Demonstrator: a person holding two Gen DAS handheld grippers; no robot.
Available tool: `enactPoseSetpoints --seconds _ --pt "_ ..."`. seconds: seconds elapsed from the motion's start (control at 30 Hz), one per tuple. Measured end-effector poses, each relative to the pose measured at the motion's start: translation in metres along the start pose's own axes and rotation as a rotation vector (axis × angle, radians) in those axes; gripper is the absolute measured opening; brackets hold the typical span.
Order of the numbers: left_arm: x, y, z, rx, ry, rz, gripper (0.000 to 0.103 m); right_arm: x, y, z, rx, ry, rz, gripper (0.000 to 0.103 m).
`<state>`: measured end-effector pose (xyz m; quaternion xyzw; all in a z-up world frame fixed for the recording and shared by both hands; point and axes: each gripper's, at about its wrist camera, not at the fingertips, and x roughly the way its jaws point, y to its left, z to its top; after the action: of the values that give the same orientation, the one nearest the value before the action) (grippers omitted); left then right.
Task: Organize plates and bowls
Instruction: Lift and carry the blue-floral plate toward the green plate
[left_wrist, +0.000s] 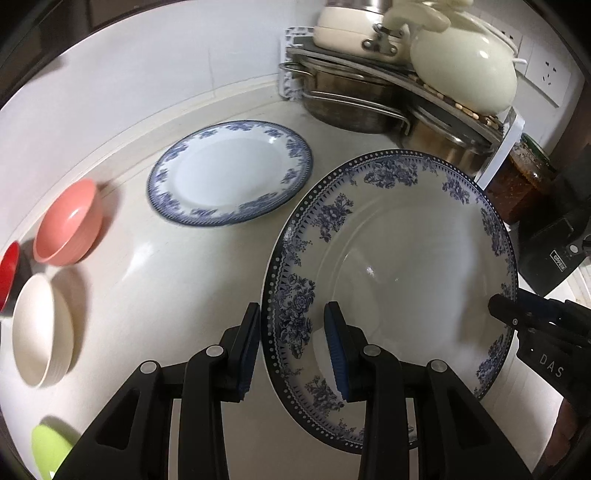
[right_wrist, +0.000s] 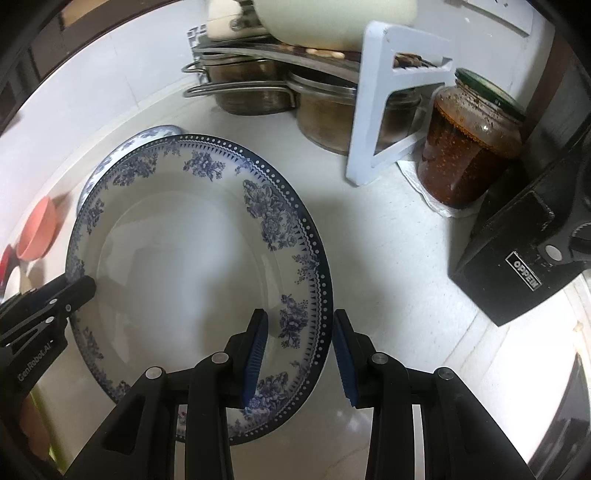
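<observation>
Two grippers, left gripper (left_wrist: 291, 347) and right gripper (right_wrist: 301, 354), pinch opposite rims of our dotted plate (left_wrist: 399, 280); the smaller plate (left_wrist: 229, 177) on the table (left_wrist: 177, 280) lies toward the frame's upper left.

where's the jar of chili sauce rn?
Right wrist view, upper right: the jar stands on the counter between the white rack leg and the black box.

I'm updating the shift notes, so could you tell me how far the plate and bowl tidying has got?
Nothing looks stacked yet. In hand: the left gripper and right gripper each clamp a rim of the large floral plate, apparently lifted. Left: the smaller blue-rimmed plate lies alone, and the pink bowl, cream bowl and green bowl sit separately.
</observation>
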<state>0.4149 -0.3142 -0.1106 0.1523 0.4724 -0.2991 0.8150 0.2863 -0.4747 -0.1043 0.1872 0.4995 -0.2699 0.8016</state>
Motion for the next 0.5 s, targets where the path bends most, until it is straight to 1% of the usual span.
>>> enactPoseSetpoints --seconds 0.23,0.5 --pt "-0.025 0.021 -0.024 -0.043 -0.009 0.039 0.034 -0.016 0.024 -0.011 -0.044 -0.001 0.027 0.037" --pt "-0.055 0.054 -0.057 -0.119 -0.012 0.087 0.034 -0.030 0.059 -0.029 -0.109 0.014 0.067 0.037"
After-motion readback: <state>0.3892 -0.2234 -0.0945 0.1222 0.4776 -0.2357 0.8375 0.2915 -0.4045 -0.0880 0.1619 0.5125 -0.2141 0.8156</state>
